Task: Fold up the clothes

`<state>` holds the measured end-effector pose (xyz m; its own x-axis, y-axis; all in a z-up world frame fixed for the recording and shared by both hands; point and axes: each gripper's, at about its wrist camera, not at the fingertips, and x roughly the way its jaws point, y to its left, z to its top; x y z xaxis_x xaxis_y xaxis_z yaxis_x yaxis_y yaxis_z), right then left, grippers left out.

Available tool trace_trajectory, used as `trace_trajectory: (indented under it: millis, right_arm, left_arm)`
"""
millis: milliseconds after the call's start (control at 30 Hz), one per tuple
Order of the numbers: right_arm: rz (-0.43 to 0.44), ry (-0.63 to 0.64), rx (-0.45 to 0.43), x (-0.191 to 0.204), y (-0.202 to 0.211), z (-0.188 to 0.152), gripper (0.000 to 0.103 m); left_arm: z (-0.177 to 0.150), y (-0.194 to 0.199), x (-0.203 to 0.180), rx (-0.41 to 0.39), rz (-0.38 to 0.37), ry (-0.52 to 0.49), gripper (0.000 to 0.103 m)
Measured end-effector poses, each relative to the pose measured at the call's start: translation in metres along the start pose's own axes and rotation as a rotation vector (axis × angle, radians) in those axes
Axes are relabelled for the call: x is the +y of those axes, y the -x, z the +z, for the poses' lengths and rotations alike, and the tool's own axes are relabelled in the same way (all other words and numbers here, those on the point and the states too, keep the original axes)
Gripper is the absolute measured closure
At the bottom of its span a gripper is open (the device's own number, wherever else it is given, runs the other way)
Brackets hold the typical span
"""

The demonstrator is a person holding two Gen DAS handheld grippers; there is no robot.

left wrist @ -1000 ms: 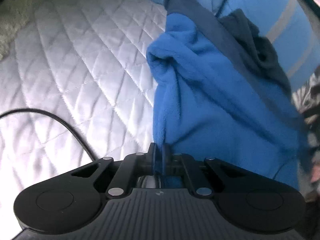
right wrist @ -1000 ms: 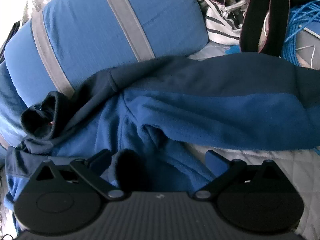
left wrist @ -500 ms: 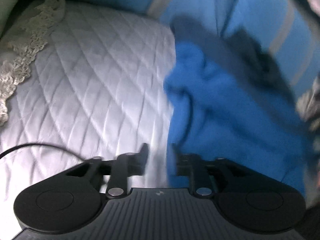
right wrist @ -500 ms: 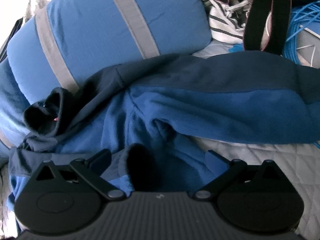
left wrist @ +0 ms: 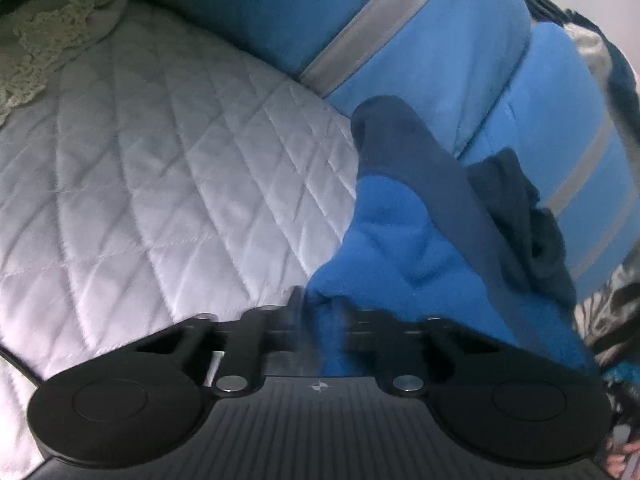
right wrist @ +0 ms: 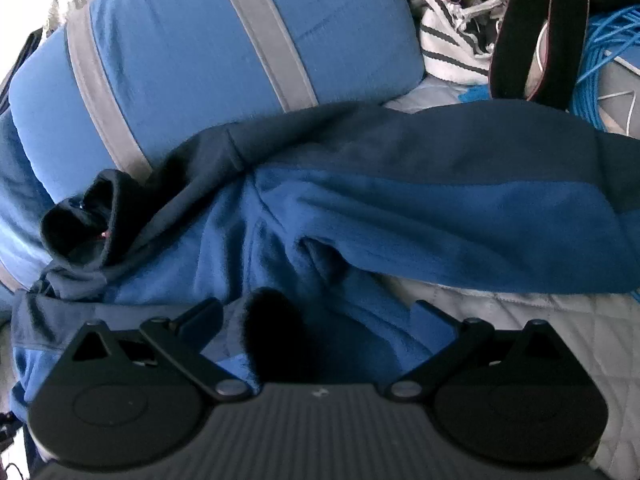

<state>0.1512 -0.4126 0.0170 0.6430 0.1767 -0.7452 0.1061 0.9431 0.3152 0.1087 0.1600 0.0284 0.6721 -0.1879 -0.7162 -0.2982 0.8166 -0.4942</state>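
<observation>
The two-tone blue fleece garment lay crumpled on the white quilted bedspread, its dark collar end resting against the blue grey-striped pillow, a position that left its body unflattened and not yet ready for a fold. The left gripper had just been closing, with a bright blue edge of the fleece between its narrowed jaws, probably to re-grip the edge for spreading. The right gripper stood released, jaws wide over a dark cuff, holding nothing.
</observation>
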Motion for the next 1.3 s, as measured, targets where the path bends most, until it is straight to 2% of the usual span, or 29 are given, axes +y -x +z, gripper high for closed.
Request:
trace_trajectory:
  millis: [67,200,367,400,433,533,633,833,900,1000,1200,1300]
  right_arm:
    - [-0.005,0.002,0.001,-0.001,-0.002,0.001,0.000]
    - [-0.009,-0.001,-0.001,-0.001,-0.004,0.003,0.000]
    - [0.000,-0.003,0.003,-0.001,-0.004,0.004,0.000]
    - [0.002,-0.001,0.003,-0.001,-0.003,0.004,0.000]
    - [0.003,0.000,0.002,-0.001,-0.003,0.004,0.000]
    - [0.012,-0.004,0.002,-0.001,0.000,0.003,0.000]
    - [0.022,-0.011,0.001,-0.002,0.003,0.002,0.000]
    - [0.012,-0.008,-0.042,-0.004,0.013,0.000,0.000]
    - [-0.015,-0.004,-0.093,-0.007,0.022,0.001,0.000]
    - [-0.102,0.001,-0.176,-0.020,0.042,0.005,0.000]
    - [-0.188,0.011,-0.308,-0.086,0.097,0.004,0.000]
    - [-0.289,0.061,-0.360,-0.129,0.119,0.001,0.000]
  left_arm:
    - [0.006,-0.002,-0.001,-0.024,0.014,-0.010,0.095]
    - [0.011,-0.008,-0.004,-0.017,0.038,-0.027,0.095]
    - [0.009,-0.004,-0.017,-0.002,0.090,-0.095,0.090]
    - [0.009,-0.002,-0.018,0.006,0.111,-0.104,0.081]
    - [0.010,0.000,-0.020,0.010,0.147,-0.110,0.066]
    - [0.009,0.010,-0.021,0.004,0.233,-0.132,0.040]
    - [0.013,0.029,-0.016,-0.033,0.239,-0.133,0.029]
    - [0.013,0.056,-0.022,-0.123,0.242,-0.164,0.022]
    - [0.014,0.054,-0.025,-0.117,0.234,-0.164,0.022]
    - [0.013,0.049,-0.028,-0.112,0.243,-0.175,0.022]
    - [0.012,0.054,-0.034,-0.115,0.188,-0.177,0.022]
    - [0.013,0.054,-0.035,-0.109,0.152,-0.163,0.022]
